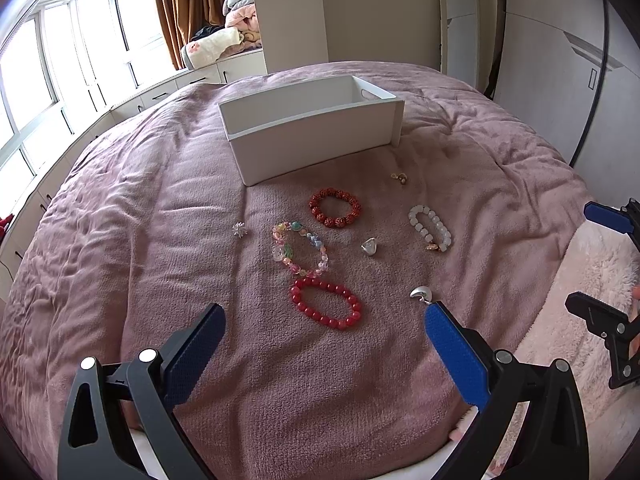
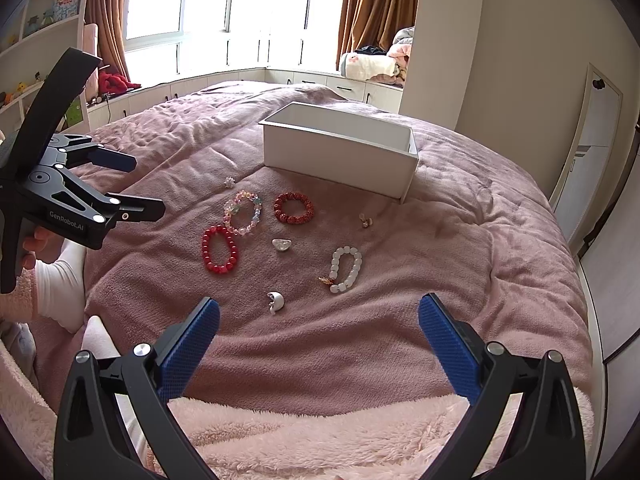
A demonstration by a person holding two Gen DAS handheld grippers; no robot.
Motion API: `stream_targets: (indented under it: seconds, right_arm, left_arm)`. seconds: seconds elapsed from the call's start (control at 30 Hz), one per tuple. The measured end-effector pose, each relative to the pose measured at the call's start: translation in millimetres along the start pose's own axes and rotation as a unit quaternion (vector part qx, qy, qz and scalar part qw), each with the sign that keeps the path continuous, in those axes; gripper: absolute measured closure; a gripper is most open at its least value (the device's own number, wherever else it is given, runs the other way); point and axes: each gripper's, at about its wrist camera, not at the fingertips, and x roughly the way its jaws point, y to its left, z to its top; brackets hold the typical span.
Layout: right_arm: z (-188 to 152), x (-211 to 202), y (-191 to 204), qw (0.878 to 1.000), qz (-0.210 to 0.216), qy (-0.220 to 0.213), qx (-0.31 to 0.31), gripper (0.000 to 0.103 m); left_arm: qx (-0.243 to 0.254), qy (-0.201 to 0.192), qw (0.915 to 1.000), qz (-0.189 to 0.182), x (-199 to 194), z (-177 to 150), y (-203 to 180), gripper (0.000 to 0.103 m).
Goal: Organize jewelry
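Observation:
Jewelry lies spread on a pink blanket before a white box (image 1: 312,136) (image 2: 340,152). There is a red bead bracelet (image 1: 326,308) (image 2: 219,249), a pastel bracelet (image 1: 299,249) (image 2: 243,217), a dark orange bracelet (image 1: 335,208) (image 2: 293,207), a white bracelet (image 1: 430,228) (image 2: 346,270), a silver crescent earring (image 1: 421,294) (image 2: 276,302), a clear ring (image 1: 369,246) (image 2: 281,244), a gold earring (image 1: 400,177) (image 2: 365,221) and a sparkly brooch (image 1: 239,230) (image 2: 229,181). My left gripper (image 1: 325,320) (image 2: 132,184) is open above the near blanket. My right gripper (image 2: 319,316) (image 1: 600,256) is open, empty.
The bed's blanket (image 1: 160,240) fills the view. A fluffy pink sleeve (image 2: 320,440) lies at the near edge. Window-side cabinets (image 2: 240,80) and folded bedding (image 1: 224,40) stand beyond the bed. A wardrobe wall (image 1: 560,80) is at the right.

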Motion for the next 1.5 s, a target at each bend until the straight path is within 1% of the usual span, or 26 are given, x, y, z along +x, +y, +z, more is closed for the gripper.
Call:
stream_targets:
  seconds: [0.63, 0.83, 0.93, 1.03, 1.5]
  right_arm:
    - [-0.1, 0.2, -0.1, 1.000, 0.000, 0.001, 0.000, 0.004]
    - [-0.1, 0.3, 0.1, 1.000, 0.000, 0.000, 0.000, 0.004]
    - [0.0, 0.1, -0.1, 1.000, 0.001, 0.001, 0.001, 0.004]
    - [-0.3, 0.0, 0.0, 1.000, 0.000, 0.002, 0.000, 0.004]
    - [-2.6, 1.1, -0.5, 1.000, 0.003, 0.001, 0.002, 0.004]
  left_arm:
    - [0.000, 0.001, 1.0000, -0.001, 0.0, 0.2, -0.1, 0.002]
    - [0.005, 0.004, 0.9999, -0.009, 0.2, -0.9, 0.8, 0.002]
    - [0.013, -0.003, 0.9998, -0.014, -2.6, -2.9, 1.9, 0.002]
    - [0.012, -0.004, 0.9996, -0.025, -3.8, -3.0, 3.7, 0.002]
    - [0.026, 0.003, 0.9989, -0.040, -3.4, -3.5, -3.9, 0.002]
